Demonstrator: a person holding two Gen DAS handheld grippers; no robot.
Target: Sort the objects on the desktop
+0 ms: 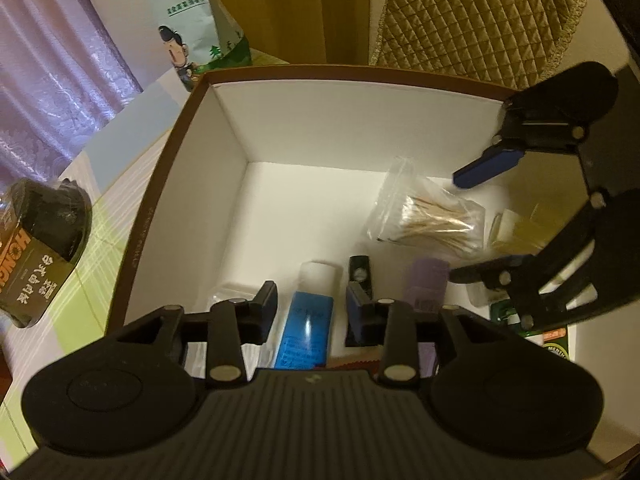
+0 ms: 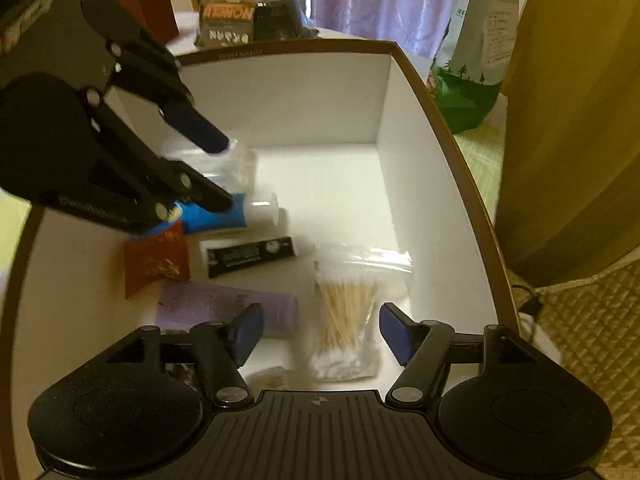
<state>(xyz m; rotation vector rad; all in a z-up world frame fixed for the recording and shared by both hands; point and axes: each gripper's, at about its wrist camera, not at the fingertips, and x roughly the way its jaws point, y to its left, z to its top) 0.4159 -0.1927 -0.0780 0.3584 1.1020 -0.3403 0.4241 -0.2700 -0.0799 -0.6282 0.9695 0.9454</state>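
Observation:
A white box with a brown rim [image 1: 320, 72] [image 2: 304, 46] holds the sorted things. Inside lie a blue tube with a clear cap [image 1: 306, 328] [image 2: 224, 216], a red packet [image 2: 156, 260], a flat black pack [image 2: 250, 256], a purple tube [image 2: 228, 308] [image 1: 426, 280] and a bag of cotton swabs [image 2: 348, 308] [image 1: 428, 216]. My left gripper [image 1: 312, 304] [image 2: 222, 172] hangs open above the blue tube, holding nothing. Over the swab bag my right gripper [image 2: 320, 332] [image 1: 476, 220] is open too, its fingers on either side of the bag without gripping it.
A black bowl-shaped package [image 1: 40, 248] [image 2: 248, 20] stands outside the box on the green checked tablecloth. A green and white bag [image 1: 192, 20] [image 2: 472, 60] stands behind the box. A quilted cushion [image 1: 480, 20] lies beyond the far rim. Purple curtains hang behind.

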